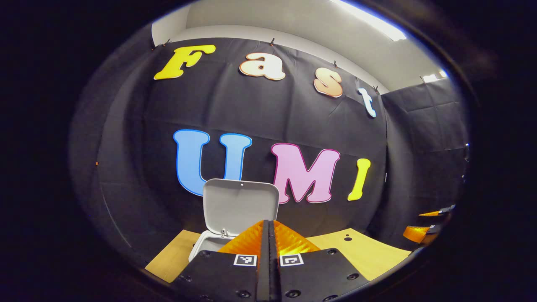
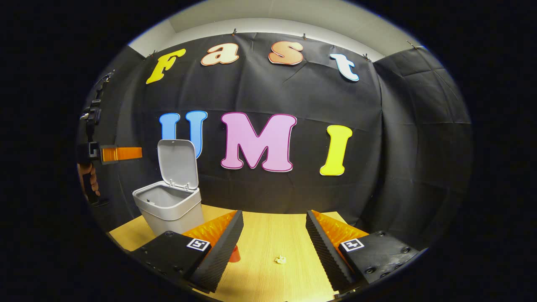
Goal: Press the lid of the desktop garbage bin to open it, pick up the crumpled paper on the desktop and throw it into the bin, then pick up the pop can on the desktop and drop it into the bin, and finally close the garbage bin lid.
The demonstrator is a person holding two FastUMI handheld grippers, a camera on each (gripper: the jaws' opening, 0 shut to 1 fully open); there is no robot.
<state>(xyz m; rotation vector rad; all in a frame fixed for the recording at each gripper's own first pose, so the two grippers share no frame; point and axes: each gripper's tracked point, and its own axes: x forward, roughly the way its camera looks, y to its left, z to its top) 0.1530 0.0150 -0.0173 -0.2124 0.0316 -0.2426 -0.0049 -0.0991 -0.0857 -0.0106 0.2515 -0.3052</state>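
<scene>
The grey desktop bin [image 2: 170, 207] stands at the left of the wooden table [image 2: 268, 230] with its lid [image 2: 178, 162] swung up. A small crumpled paper [image 2: 280, 260] lies on the table between my right gripper's fingers, and my right gripper [image 2: 275, 216] is open above and short of it. The red pop can [image 2: 235, 254] peeks out behind that gripper's left finger. In the left gripper view, my left gripper [image 1: 268, 228] is shut with nothing in it, raised just in front of the bin [image 1: 205, 244] and its upright lid [image 1: 240, 205].
The left gripper [image 2: 115, 154], held by a hand [image 2: 89, 181], hangs left of the bin and above its rim. The right gripper [image 1: 423, 228] shows at the far right edge. Black cloth walls close the table's back and sides.
</scene>
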